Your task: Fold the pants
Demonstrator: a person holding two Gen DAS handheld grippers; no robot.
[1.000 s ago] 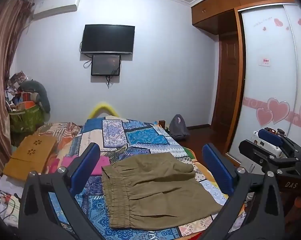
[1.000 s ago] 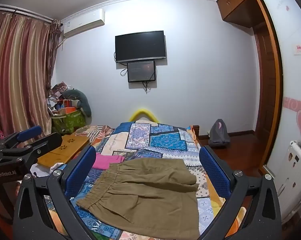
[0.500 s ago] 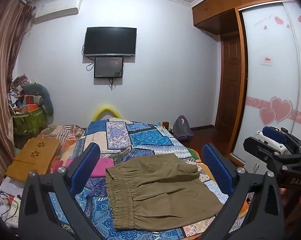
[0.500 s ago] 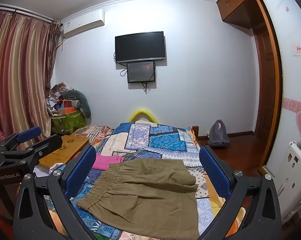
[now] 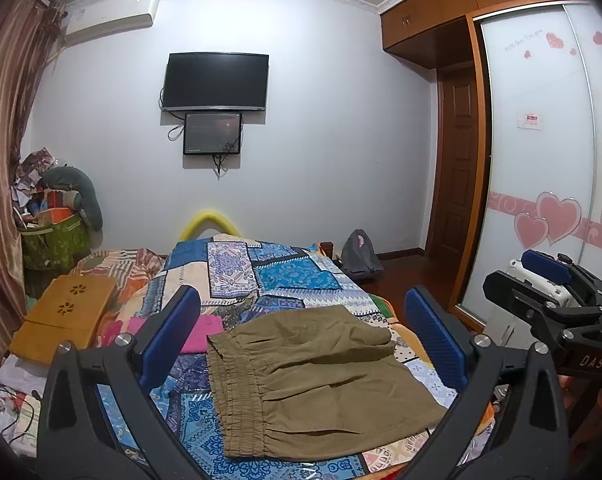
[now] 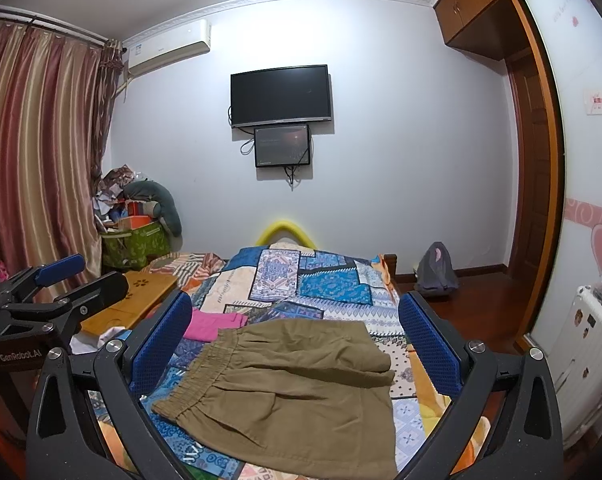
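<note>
- The olive pants point(image 5: 317, 376) lie folded flat on the patchwork bedspread point(image 5: 285, 276), waistband toward the pink cloth point(image 5: 205, 332) — compact enough to read as near done.
- Left gripper point(image 5: 301, 340) and right gripper point(image 6: 297, 344) hang above the pants, jaws spread wide, holding nothing — likely clear so the fabric stays undisturbed.

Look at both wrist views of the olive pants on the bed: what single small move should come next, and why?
Probably lower both grippers toward the pants. The left gripper and the right gripper are both open, empty and clear of the cloth. The pants lie flat on the patchwork quilt, apparently already folded over once, waistband to the left, so nothing is gripped for a further fold.
</note>
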